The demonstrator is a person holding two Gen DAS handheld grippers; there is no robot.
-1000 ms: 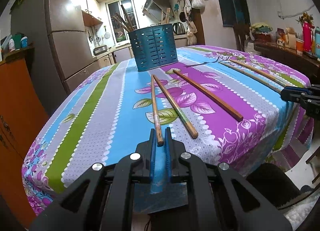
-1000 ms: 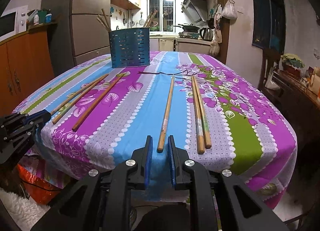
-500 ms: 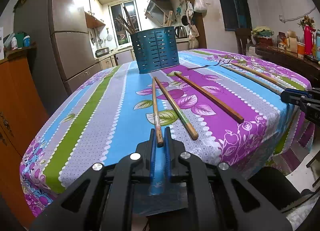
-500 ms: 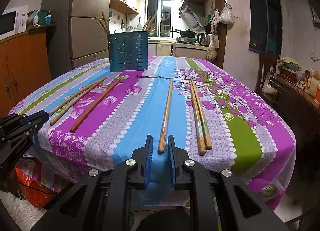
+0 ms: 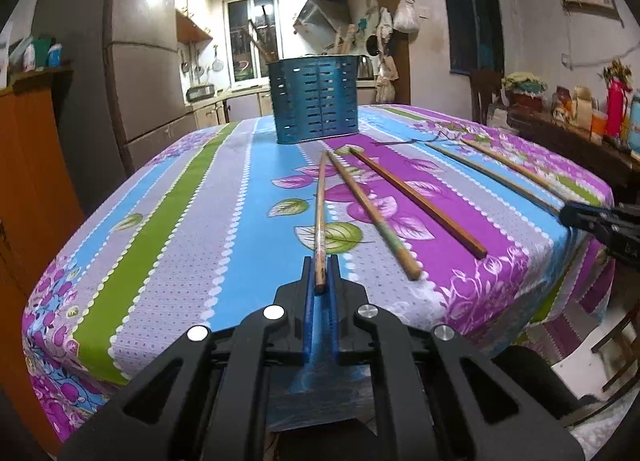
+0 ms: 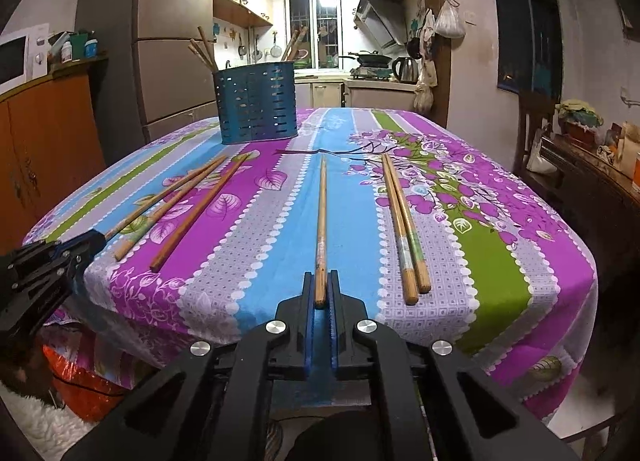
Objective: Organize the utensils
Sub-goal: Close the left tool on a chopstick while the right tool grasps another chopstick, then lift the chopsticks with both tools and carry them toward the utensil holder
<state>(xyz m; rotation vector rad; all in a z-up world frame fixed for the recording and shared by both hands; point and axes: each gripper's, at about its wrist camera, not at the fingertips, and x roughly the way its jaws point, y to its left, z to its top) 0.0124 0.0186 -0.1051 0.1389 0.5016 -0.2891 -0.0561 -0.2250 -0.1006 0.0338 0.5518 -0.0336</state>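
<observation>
- Your left gripper is sitting at the near edge of the table, its blue pads pinching the near end of a wooden chopstick that is lying along the cloth toward the holder.
- Your right gripper is doing likewise at its own stretch of edge, jaws clenched around the butt of another chopstick, which is resting flat on a blue stripe.
- The blue slotted utensil holder is standing upright at the far end of the table, with several sticks already leaning inside.
- Two loose chopsticks are lying just right of your left gripper's stick, fanning outward from the holder.
- A touching pair of chopsticks is lying right of your right gripper's stick, ends near the edge.
</observation>
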